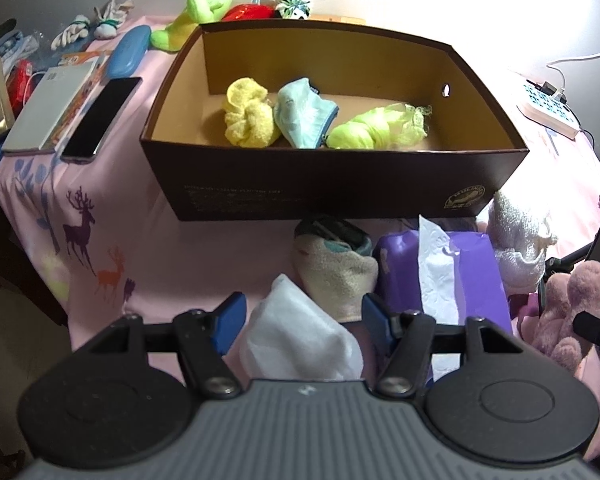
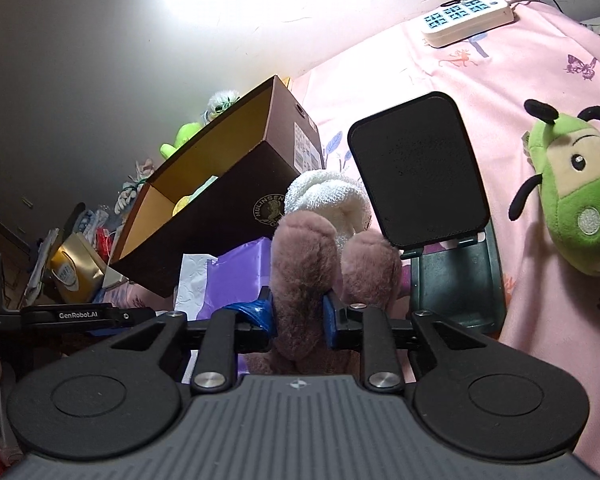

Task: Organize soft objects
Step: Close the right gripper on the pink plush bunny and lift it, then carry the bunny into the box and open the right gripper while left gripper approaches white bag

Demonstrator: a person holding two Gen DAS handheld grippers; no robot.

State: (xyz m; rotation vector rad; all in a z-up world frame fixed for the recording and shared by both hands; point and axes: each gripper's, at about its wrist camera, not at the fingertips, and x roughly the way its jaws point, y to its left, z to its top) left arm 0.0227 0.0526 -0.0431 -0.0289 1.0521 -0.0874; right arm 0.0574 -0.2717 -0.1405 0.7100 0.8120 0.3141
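Right gripper [image 2: 298,316] pinching fuzzy mauve plush [image 2: 304,264], left gripper [image 1: 298,320] spread wide around crumpled white cloth [image 1: 300,340], possibly untouched, rectangular brown cardboard box [image 1: 340,184] holding three rolled socks.

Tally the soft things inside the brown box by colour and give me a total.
Inside the box, left wrist view:
Yellow: 1, the fluffy bundle
Light blue: 1, the folded piece
Lime green: 1, the roll with a lacy edge
Total: 3
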